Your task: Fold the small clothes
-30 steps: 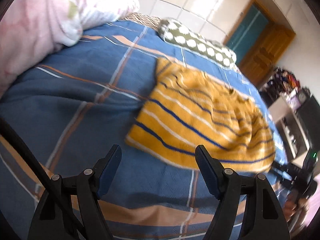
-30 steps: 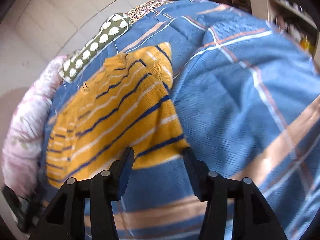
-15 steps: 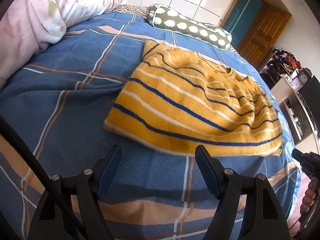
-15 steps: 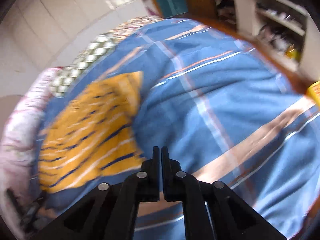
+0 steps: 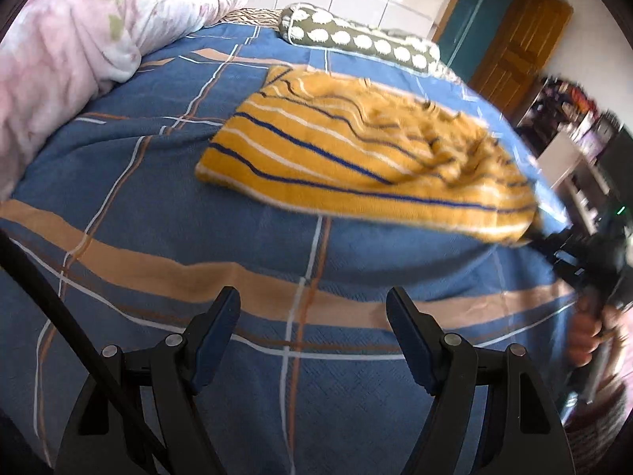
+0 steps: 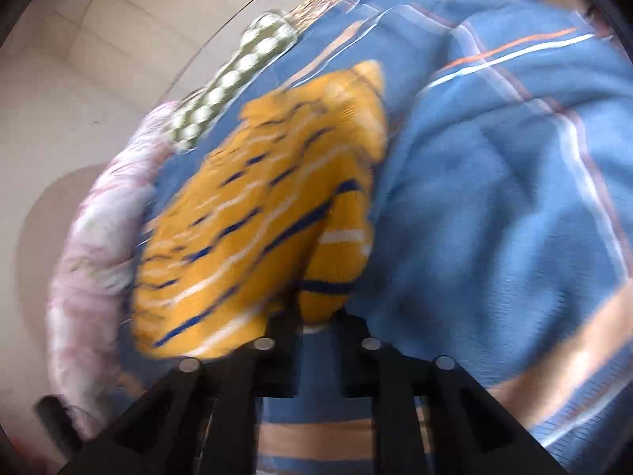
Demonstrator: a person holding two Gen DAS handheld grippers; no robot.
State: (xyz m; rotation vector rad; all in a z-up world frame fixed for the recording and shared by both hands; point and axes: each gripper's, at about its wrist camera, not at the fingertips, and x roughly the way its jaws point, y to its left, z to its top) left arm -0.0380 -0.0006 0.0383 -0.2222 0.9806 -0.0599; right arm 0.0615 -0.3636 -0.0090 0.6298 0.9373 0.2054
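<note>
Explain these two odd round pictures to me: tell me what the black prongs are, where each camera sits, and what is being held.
No robot here: a person holds a hand-held gripper in each hand, each with a camera looking along its two fingers. One picture looks from the left gripper, open over the blue checked bedspread with nothing in it. The other looks from the right gripper, whose jaws have just been closing and now pinch a corner of the yellow striped sweater lying on the bed. Pillows lie behind.
</note>
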